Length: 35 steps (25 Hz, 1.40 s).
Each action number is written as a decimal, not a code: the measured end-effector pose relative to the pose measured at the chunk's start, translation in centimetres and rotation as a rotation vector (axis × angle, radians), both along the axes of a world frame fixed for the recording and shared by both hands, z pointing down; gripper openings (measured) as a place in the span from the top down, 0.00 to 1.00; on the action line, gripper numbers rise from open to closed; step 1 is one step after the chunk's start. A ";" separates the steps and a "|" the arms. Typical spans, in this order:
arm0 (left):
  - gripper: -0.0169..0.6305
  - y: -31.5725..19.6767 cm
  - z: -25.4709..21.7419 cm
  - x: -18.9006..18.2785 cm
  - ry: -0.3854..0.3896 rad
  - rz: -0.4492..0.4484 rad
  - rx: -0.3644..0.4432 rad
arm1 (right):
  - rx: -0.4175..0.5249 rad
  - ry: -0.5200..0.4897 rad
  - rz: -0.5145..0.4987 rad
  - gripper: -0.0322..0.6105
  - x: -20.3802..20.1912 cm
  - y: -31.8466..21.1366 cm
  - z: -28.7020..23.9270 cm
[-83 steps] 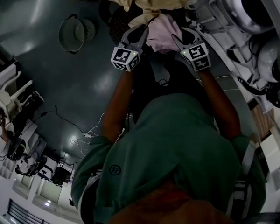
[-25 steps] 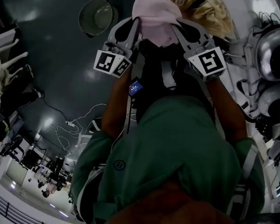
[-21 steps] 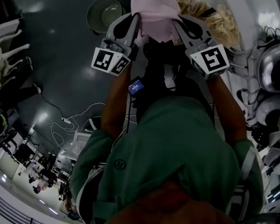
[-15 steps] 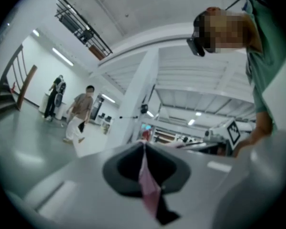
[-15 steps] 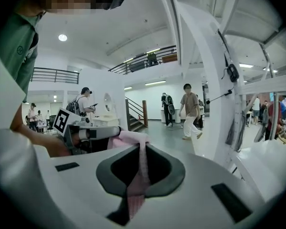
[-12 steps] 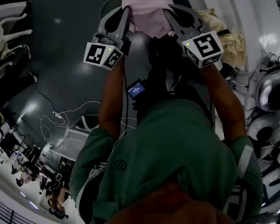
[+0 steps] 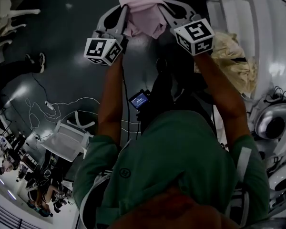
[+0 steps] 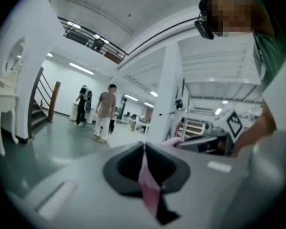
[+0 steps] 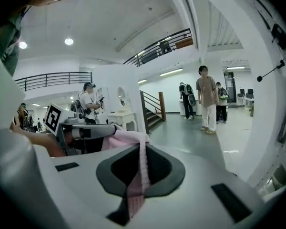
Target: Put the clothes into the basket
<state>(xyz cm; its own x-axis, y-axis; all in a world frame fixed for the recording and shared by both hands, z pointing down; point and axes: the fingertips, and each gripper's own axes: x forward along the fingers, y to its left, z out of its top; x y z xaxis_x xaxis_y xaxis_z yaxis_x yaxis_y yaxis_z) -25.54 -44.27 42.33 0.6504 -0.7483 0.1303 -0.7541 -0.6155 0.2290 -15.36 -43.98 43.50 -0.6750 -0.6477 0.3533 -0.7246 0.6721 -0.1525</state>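
**Both grippers clamped on one pink garment, held out over the floor**

The left gripper has its jaws pressed together on a thin fold of the pink garment, which passes between the pads and hangs out below them. The right gripper is closed in the same way, with a ribbed strip of the same cloth nipped between its pads. Each gripper view shows the other gripper off to the side, with the pink fabric running across to it.

In the head view the left gripper and the right gripper point away from the person and stand near each other. The pink garment is bunched between their tips and clear of the floor, draping a little below them. The left marker cube and the right marker cube sit at the near ends of the grippers, just above the person's bare forearms. The person's green shirt fills the lower middle of the picture.

A small device with a lit blue screen hangs at the person's chest. To the right, a heap of beige clothes lies on a white surface, well apart from the pink garment. Below the grippers is the dark, glossy floor, with a pale cable trailing across it and a white chair at the lower left.

In the hall beyond, people stand near a staircase.
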 end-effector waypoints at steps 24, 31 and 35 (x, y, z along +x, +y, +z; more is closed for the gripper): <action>0.65 -5.1 14.9 -5.2 -0.381 -0.044 -0.265 | -0.224 0.094 0.003 0.88 -6.9 -9.0 12.0; 0.66 -4.7 12.5 -6.0 -0.328 -0.088 -0.205 | -0.214 0.102 0.026 0.88 -4.6 -7.6 11.5; 0.66 -3.9 10.4 -2.8 -0.270 -0.033 -0.163 | -0.208 0.113 0.105 0.88 0.0 -5.0 10.8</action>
